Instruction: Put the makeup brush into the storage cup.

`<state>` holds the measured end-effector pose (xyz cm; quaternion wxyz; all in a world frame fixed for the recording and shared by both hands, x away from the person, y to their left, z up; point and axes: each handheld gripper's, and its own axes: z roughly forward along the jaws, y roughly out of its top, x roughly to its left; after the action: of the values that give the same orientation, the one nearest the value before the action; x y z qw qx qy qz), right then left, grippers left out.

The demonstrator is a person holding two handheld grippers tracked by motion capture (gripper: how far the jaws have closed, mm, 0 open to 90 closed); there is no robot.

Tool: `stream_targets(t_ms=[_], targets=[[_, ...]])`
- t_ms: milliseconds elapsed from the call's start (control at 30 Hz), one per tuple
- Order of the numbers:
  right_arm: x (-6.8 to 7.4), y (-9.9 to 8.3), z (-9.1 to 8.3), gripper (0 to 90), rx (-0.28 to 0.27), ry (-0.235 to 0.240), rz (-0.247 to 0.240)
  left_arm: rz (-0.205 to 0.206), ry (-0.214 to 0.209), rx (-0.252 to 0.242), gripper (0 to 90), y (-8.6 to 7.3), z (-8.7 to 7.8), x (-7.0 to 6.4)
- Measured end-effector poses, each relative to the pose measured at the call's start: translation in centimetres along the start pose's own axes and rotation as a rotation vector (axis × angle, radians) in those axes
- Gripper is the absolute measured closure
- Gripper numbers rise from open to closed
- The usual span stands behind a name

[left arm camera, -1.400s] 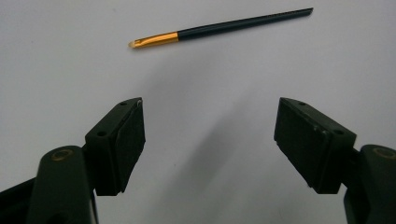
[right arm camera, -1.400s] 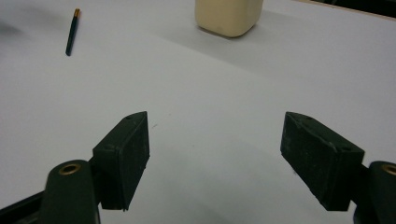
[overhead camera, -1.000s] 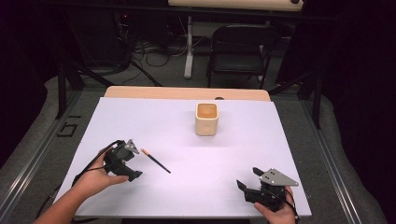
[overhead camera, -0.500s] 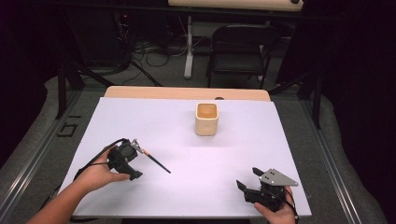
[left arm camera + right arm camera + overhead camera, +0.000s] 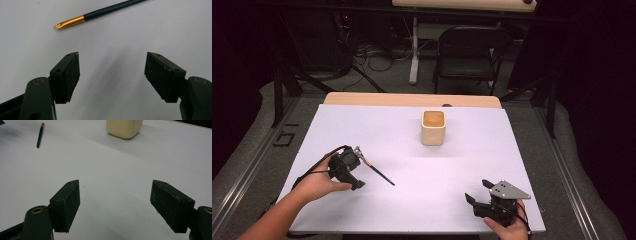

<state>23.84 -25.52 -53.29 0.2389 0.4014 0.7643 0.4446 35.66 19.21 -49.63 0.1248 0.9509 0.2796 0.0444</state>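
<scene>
A thin brush (image 5: pixel 378 173) with a dark handle and a gold ferrule (image 5: pixel 74 22) lies flat on the white table sheet (image 5: pixel 412 165). My left gripper (image 5: pixel 352 169) hovers over the sheet at the brush's ferrule end. It is open, and the brush (image 5: pixel 105 10) lies just beyond its empty jaws (image 5: pixel 112 72). My right gripper (image 5: pixel 478 192) rests near the front right edge, open (image 5: pixel 115 202), with nothing between its jaws. It faces a cream square cup (image 5: pixel 124 128) and the brush (image 5: pixel 39 135) far off at its upper left.
The cream cup (image 5: pixel 433 127) stands upright at the back middle of the sheet. A strip of wooden tabletop (image 5: pixel 412 99) shows behind the sheet. On the floor beyond the table are a black chair (image 5: pixel 469 57) and cables.
My left gripper has shifted slightly right, closer to the brush's ferrule end. The brush, the cup and the right gripper have stayed put.
</scene>
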Motion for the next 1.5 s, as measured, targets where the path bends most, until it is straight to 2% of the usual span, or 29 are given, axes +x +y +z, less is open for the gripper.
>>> stream_targets(t_ms=[767,1333,1500], targets=[[0.0,0.0,0.0,23.9,0.006,0.004,-0.004,0.049,0.008,0.035,29.8,4.1,0.5,0.1],[0.0,0.0,0.1,23.9,0.006,0.007,-0.005,0.093,-0.002,0.080,31.0,4.9,1.0,0.7],[0.0,0.0,0.1,23.9,0.006,0.007,-0.007,0.117,0.006,0.116,31.2,5.5,1.2,1.0]])
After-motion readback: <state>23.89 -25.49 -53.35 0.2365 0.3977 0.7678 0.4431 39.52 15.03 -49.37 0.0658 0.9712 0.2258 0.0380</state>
